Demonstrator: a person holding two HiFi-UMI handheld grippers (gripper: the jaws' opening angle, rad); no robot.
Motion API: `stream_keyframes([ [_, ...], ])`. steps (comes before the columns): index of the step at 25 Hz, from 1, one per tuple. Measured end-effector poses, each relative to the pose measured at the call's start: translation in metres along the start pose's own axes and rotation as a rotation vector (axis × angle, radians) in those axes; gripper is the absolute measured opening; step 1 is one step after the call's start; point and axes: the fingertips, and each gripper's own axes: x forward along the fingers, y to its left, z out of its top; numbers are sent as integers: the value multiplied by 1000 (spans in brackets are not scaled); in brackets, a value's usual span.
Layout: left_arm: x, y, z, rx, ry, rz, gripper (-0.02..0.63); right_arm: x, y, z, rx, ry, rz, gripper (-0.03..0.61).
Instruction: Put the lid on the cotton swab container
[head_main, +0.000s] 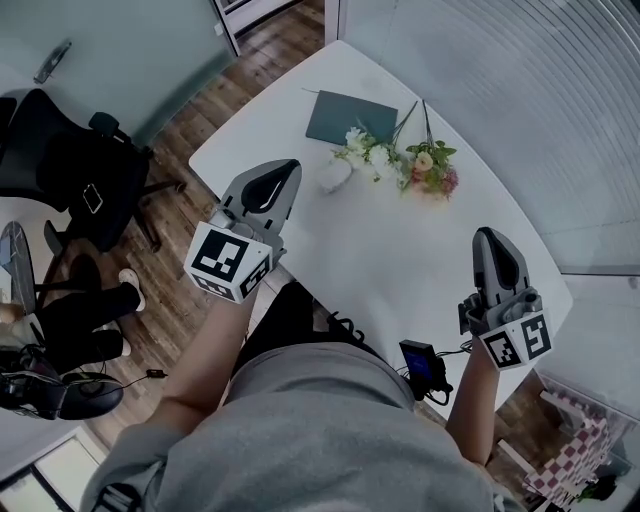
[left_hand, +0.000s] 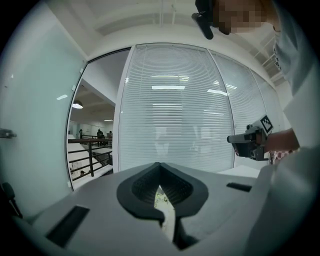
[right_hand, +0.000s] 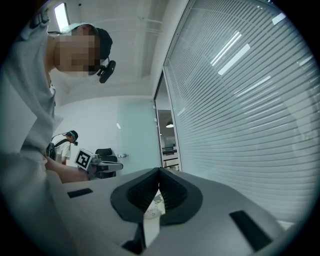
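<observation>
White surface (head_main: 400, 270) with rounded corners; wood floor (head_main: 190, 130) to its left. On the far part lies a dark green folder (head_main: 350, 118), flat. Just nearer than it, a bunch of flowers (head_main: 405, 165) lies on its side, stems pointing far.

Cotton swab container (head_main: 335, 176): a small whitish shape on the surface at the left end of the flowers, touching them or just beside them. Too small to tell lid from body.

Left gripper (head_main: 284, 172): held above the left edge of the surface, pointing far toward the container and apart from it. Jaws clenched tip to tip, gripping nothing. Its own view shows only a sliver of surface and flowers through the slot below the tips.

Right gripper (head_main: 488, 238): above the near right part of the surface, well apart from the container and from the left gripper. Jaws likewise pressed together at the tips, empty. A pale blurred shape on the surface shows through the slot.

Black device (head_main: 425, 365) with a cable sits at the near edge, between the person's arms. Black office chair (head_main: 70, 160) stands on the floor, far left. Legs of another person (head_main: 80, 315) show near left. Slatted blinds (left_hand: 175, 110) behind glass close off the far side.
</observation>
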Motion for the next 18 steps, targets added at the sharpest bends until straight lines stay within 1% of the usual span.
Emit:
stream_keyframes([
  [7, -17, 5, -5, -8, 5, 6, 5, -3, 2, 10, 10, -36, -22, 25],
  [12, -23, 6, -14, -20, 17, 0, 5, -3, 7, 11, -30, -42, -48, 25],
  [18, -25, 5, -13, 7, 13, -1, 5, -4, 12, 13, -40, -53, -53, 24],
])
